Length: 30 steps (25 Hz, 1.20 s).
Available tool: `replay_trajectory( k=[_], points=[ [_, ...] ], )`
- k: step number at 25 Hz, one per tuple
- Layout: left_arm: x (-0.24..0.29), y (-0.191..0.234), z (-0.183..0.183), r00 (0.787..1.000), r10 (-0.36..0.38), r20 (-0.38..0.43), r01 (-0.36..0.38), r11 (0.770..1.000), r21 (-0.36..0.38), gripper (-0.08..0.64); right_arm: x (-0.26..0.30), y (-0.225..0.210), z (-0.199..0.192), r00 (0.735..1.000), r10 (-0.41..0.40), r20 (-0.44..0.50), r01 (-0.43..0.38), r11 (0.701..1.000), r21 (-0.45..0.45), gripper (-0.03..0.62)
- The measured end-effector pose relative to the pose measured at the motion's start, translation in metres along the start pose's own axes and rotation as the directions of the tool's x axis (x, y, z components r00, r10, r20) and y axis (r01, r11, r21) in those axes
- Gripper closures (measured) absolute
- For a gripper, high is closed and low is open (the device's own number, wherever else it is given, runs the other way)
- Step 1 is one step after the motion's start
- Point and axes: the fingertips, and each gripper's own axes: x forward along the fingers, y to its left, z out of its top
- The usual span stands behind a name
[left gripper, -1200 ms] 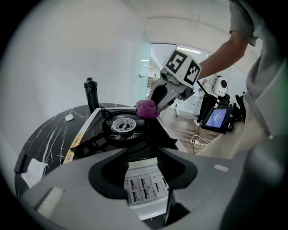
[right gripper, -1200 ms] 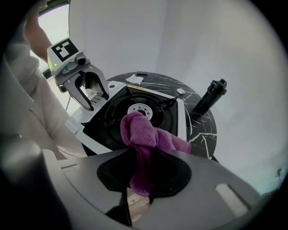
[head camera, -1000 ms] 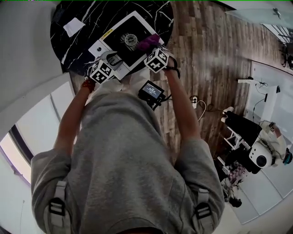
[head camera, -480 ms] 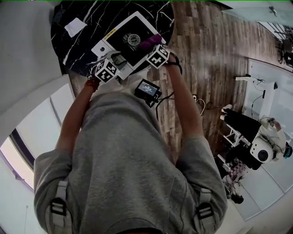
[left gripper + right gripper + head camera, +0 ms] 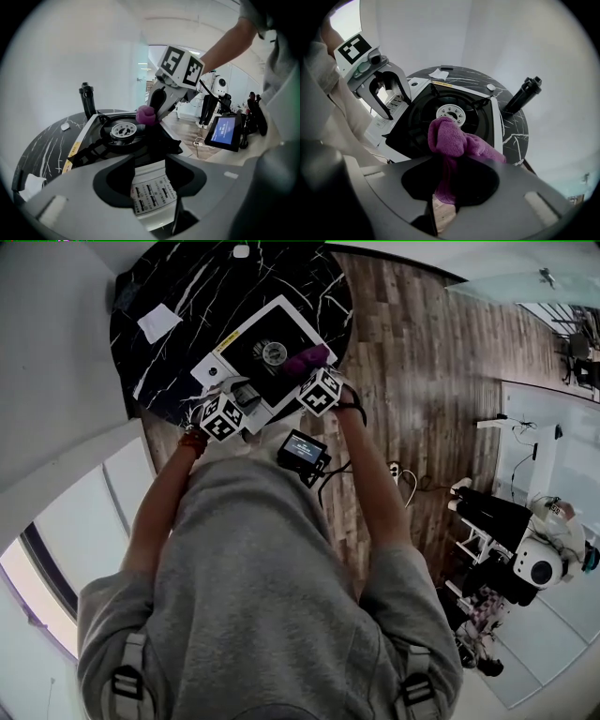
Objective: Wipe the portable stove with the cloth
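right gripper (image 5: pixel 450 187) clenching purple cloth (image 5: pixel 451 138), holding it over stove (image 5: pixel 421 123) top, right of burner | left gripper (image 5: pixel 150 165) jaws just been opening, straddling stove's near edge, not pinching | progress: wiping looking barely started, most of top remaining

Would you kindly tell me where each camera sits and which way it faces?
Head view: on the person's head, facing steeply down at the stove; grey top, forearms, left gripper and right gripper show.
Left gripper view: on the left gripper, facing along its open, just-widened jaws across the stove; the right gripper shows.
Right gripper view: on the right gripper, facing down past the clamped cloth at the burner; the left gripper shows.
Both gripper views share burner and cloth.
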Motion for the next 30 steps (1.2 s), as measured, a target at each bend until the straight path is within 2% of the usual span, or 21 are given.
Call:
replay_trajectory(
  k=[5, 8, 13, 30],
  points=[
    [0.0, 0.007, -0.004, 1.0, 0.019, -0.001, -0.019, 1.0, 0.022, 0.359, 0.006, 0.003, 0.007, 1.0, 0.002, 0.008, -0.002, 1.0, 0.007, 0.499],
    [0.004, -0.008, -0.001, 1.0, 0.006, 0.011, -0.006, 1.0, 0.007, 0.36, 0.0, 0.009, -0.003, 1.0, 0.01, 0.0, -0.01, 1.0, 0.007, 0.499],
    [-0.002, 0.005, 0.0, 1.0, 0.013, -0.001, -0.013, 1.0, 0.023, 0.36, 0.001, 0.012, 0.007, 1.0, 0.015, 0.016, -0.015, 1.0, 0.012, 0.499],
    [0.001, 0.002, -0.001, 1.0, 0.008, -0.002, -0.008, 1.0, 0.023, 0.365, -0.001, 0.034, 0.008, 0.997, 0.063, 0.032, -0.063, 0.998, 0.01, 0.499]
  ],
)
